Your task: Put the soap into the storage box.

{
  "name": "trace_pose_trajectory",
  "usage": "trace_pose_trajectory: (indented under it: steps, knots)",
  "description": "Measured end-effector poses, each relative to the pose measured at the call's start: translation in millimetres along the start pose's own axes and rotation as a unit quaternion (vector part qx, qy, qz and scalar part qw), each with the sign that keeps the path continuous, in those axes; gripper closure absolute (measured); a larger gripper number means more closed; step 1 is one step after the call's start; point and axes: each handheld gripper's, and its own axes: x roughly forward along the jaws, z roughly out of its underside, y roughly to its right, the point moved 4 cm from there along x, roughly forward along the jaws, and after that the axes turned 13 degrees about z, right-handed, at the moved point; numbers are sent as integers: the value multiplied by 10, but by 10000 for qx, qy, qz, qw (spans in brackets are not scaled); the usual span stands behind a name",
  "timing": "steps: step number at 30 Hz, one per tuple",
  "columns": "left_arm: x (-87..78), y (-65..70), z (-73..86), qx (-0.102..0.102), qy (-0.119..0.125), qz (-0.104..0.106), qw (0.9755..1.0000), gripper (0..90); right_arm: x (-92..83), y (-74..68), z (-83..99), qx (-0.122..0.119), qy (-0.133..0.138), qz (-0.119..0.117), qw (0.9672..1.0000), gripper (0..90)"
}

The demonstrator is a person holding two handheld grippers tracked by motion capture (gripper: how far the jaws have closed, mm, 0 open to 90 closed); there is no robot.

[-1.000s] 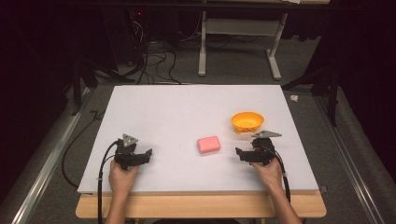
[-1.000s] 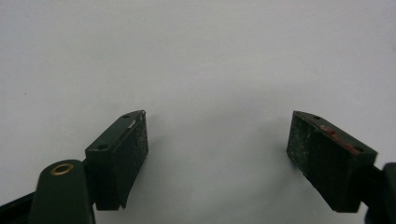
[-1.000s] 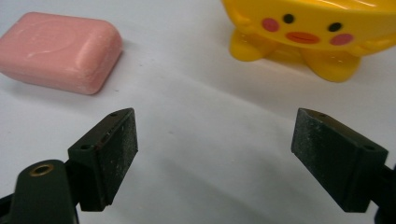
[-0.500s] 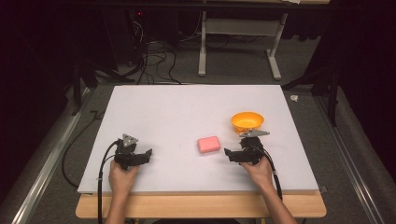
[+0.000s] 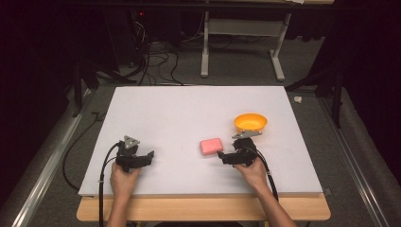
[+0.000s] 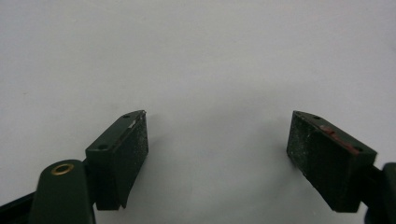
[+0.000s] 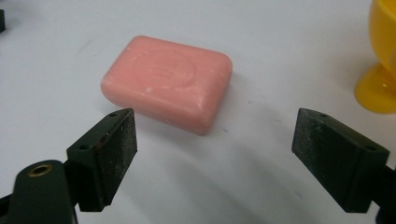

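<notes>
Right hand-held gripper (image 7: 215, 158) wide open, jaws just widened with nothing between them, poised just short of pink soap (image 7: 167, 81) lying flat on tabletop (image 5: 189, 113) near yellow bowl (image 5: 250, 122); left hand-held gripper (image 6: 217, 154) open, empty.

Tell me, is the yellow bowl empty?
Empty. The high view looks down into the bowl and shows bare yellow inside; the soap lies on the table.
</notes>
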Motion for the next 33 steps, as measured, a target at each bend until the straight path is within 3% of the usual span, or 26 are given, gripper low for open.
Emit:
trace_pose_trajectory:
  steps: [13, 20, 33]
  knots:
    - [-1, 4, 0, 17, 0, -19, 10000, 211, 87, -210, -227, -3, -11, -56, 10000, 130]
    - [-2, 3, 0, 11, -6, -8, 10000, 211, 166, -313, -259, 75, -87, -156, 9998, 124]
    - [-1, 3, 0, 11, 2, -15, 10000, 211, 272, -370, -293, 218, -193, 54, 9996, 121]
